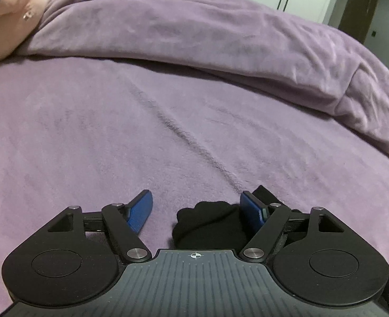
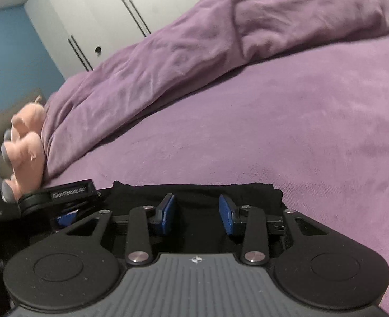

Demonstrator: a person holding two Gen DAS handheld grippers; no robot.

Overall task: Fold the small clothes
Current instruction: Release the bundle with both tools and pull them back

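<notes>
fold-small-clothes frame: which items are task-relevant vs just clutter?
In play:
- black garment, lying on the bed
- left hand-held gripper, open, with bunched black fabric between its fingers
- right hand-held gripper, open over the garment

Lying about:
- pink plush toy
- rumpled purple duvet
- purple bed cover
- white wardrobe

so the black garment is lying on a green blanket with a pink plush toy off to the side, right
Not quite: the blanket is purple, not green, as the right wrist view shows. The rest holds: the black garment lies on it, and the pink plush toy sits off to the side.
</notes>
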